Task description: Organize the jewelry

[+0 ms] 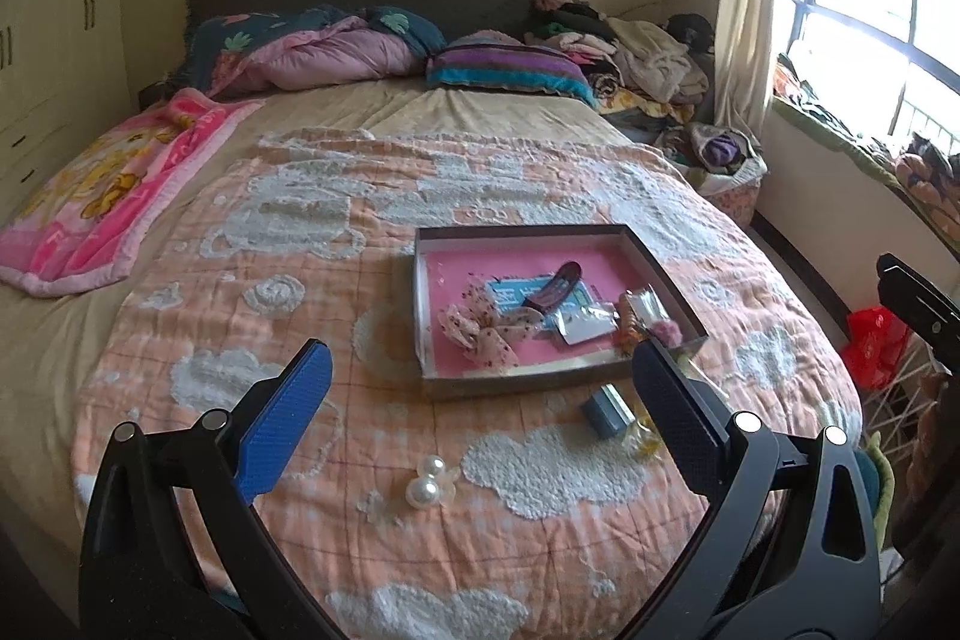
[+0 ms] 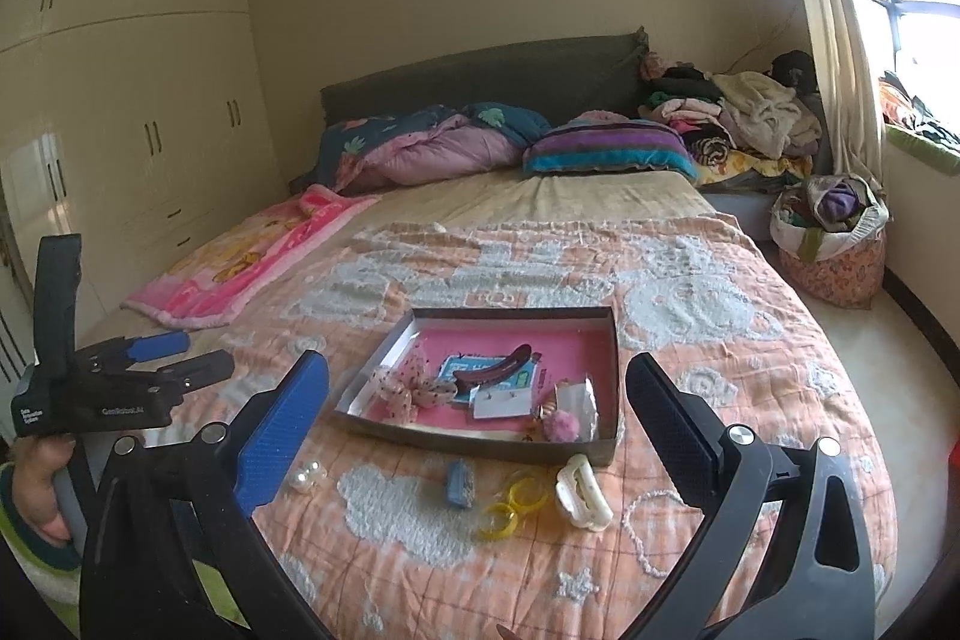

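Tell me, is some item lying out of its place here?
Yes. Several pieces lie on the quilt outside the pink-lined tray: the pearl piece, the small blue box, the yellow rings, the white hair claw and a white bead string. Nothing looks damaged or spilled.

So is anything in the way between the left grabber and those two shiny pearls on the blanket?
Nothing visible is. The left gripper hangs open above the quilt, and the pearl piece lies alone on bare quilt just ahead of it. The tray sits farther back.
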`<state>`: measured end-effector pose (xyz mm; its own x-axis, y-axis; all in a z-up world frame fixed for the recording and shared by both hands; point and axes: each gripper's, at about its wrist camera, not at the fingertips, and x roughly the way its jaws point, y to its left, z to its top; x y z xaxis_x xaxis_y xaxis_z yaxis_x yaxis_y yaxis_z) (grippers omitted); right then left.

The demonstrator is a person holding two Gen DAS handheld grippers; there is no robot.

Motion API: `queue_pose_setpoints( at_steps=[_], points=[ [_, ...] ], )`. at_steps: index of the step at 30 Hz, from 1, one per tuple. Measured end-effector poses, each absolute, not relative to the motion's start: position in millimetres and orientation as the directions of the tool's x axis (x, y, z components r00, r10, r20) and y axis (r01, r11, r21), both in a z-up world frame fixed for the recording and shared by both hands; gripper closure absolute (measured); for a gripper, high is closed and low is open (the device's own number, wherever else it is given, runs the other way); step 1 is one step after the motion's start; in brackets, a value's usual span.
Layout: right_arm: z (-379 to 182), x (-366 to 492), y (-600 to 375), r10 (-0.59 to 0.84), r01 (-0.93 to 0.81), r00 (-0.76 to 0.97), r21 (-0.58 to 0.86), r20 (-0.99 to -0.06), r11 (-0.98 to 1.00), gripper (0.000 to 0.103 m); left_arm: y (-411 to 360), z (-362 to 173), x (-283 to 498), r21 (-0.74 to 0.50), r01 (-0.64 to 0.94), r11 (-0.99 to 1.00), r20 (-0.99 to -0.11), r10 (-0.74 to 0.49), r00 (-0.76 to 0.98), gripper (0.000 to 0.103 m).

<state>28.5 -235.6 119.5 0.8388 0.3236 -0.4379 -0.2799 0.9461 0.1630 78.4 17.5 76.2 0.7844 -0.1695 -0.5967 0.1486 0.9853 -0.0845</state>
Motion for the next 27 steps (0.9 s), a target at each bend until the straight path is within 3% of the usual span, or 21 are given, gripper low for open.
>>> queue_pose_setpoints(
  at_steps=[10,27],
  points=[
    [99.9,15.9,-241.1,0.317,-0.278,0.819,0.152,-0.479,0.949,0.004,-17.6,45.6,67.6,0.008,0.218,0.976,-0.64,-0.163,0.751,0.009],
    [59.5,11.8,-264.6,0.275,-0.225,0.781,0.157,-0.56,0.962,0.004,-55.6,3.7,63.8,0.046,0.308,0.95,-0.714,-0.184,0.676,0.009]
  ],
)
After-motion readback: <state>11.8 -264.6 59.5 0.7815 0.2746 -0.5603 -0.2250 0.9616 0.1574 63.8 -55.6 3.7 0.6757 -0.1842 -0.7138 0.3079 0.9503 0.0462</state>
